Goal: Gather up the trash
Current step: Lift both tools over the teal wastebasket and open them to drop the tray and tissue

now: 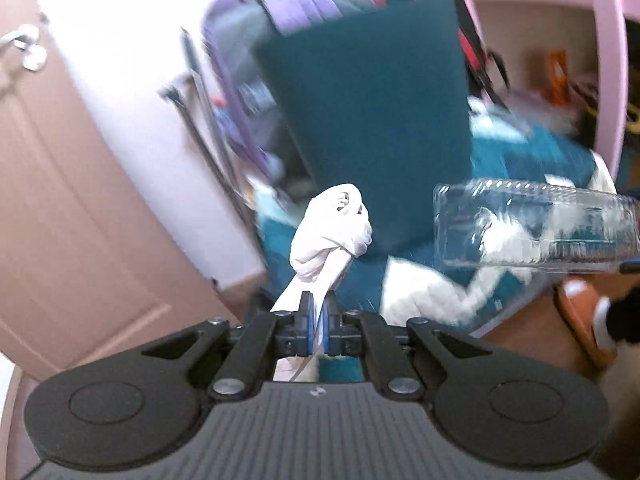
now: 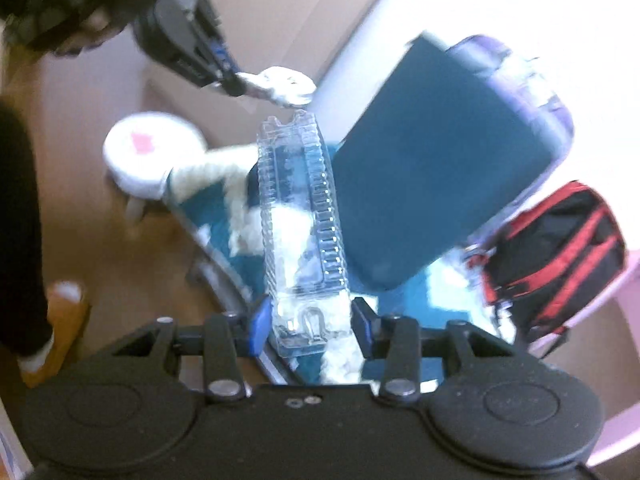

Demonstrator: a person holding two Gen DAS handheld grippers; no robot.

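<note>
Left wrist view: the left hand-held gripper (image 1: 319,316) has its blue pads pressed together on a white knotted glove (image 1: 332,228), which sticks up and forward from the jaws, its bunched knot just beyond the tips; to the right of this gripper, at about the height of the knot, a clear plastic container (image 1: 536,226) lies crosswise in the air, its far end running out of the picture; behind both stands a dark teal suitcase (image 1: 372,120), with a purple bag (image 1: 256,40) on its left and a brown door (image 1: 68,200) further left; all of it is blurred.

Right wrist view: the right hand-held gripper (image 2: 312,322) clamps the near end of the clear plastic container (image 2: 300,216) between its blue pads, jaws about half apart, the ribbed container reaching straight ahead from the tips; just past its far end the left hand-held gripper (image 2: 234,80) comes in from the upper left with the white knotted glove (image 2: 284,86) hanging off its tip, near the container but apart from it; below the container lies a teal and white rug (image 2: 224,208); ahead and left of the gripper sits a round white stool (image 2: 150,152); to the right stand the dark teal suitcase (image 2: 436,172) and a red and black bag (image 2: 556,256); at the left edge a dark sleeve (image 2: 20,220) shows.
</note>
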